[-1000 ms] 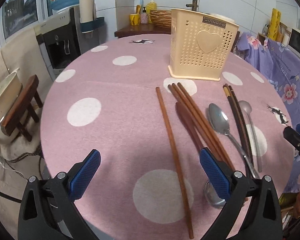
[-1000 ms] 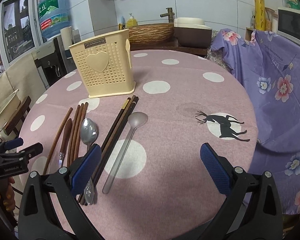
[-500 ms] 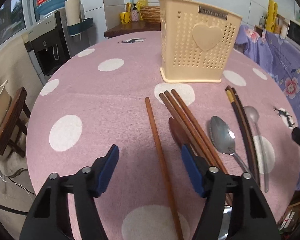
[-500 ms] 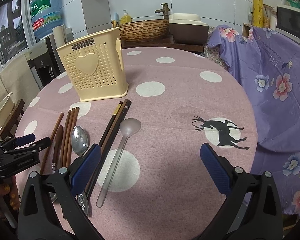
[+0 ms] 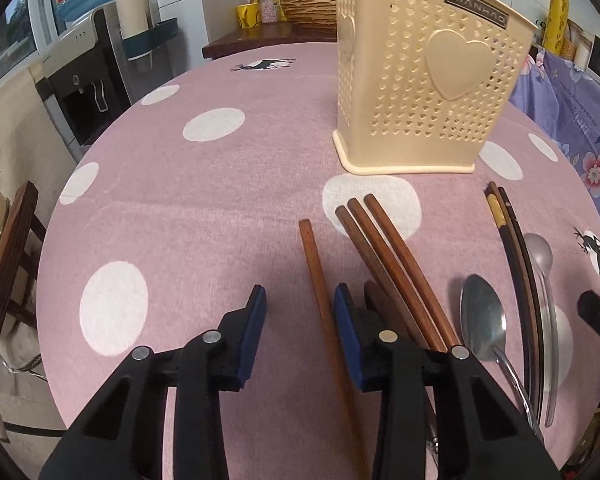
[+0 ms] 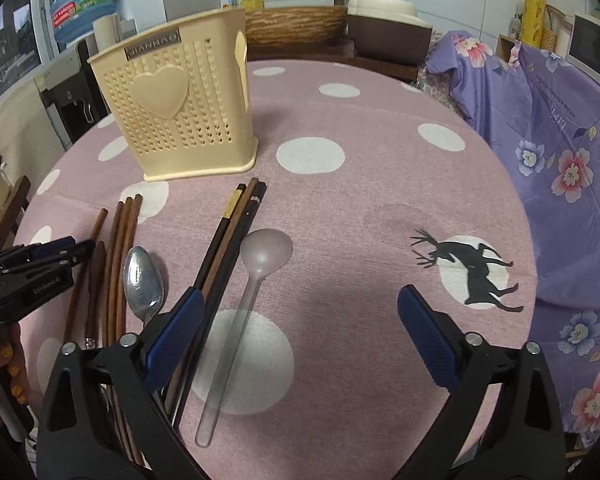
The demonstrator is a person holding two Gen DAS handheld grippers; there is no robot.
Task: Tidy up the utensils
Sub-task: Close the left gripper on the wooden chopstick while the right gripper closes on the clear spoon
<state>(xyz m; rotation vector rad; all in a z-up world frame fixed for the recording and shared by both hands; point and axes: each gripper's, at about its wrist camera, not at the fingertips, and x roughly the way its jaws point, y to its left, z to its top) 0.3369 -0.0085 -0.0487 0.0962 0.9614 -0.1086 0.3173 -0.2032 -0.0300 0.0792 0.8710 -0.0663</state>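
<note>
Left wrist view: left hand-held gripper (image 5: 300, 304) closing around single brown chopstick (image 5: 320, 292), stick between the blue pads, pads not yet pressing on it. Lying alone on pink dotted counter (image 5: 180, 208), just beside a bundle of three brown chopsticks (image 5: 384, 248) toward 3 o'clock; cream utensil holder (image 5: 420, 80) upright at 1 o'clock. Further toward 3 o'clock: metal spoon (image 5: 482, 316), dark chopsticks (image 5: 512, 248), clear plastic spoon (image 5: 540, 252).

Likely light, stiff, thin wood; smooth finish probably slippery and prone to rolling or pivoting in a narrow pinch. Best taken near mid-length, square across the shaft, clear of the neighbouring bundle. Flat on cloth, so low pad contact needed.

Right wrist view: right hand-held gripper (image 6: 300, 316) spread wide, nothing between the pads, hovering over clear plastic spoon's handle at 6 o'clock of the holder.
</note>
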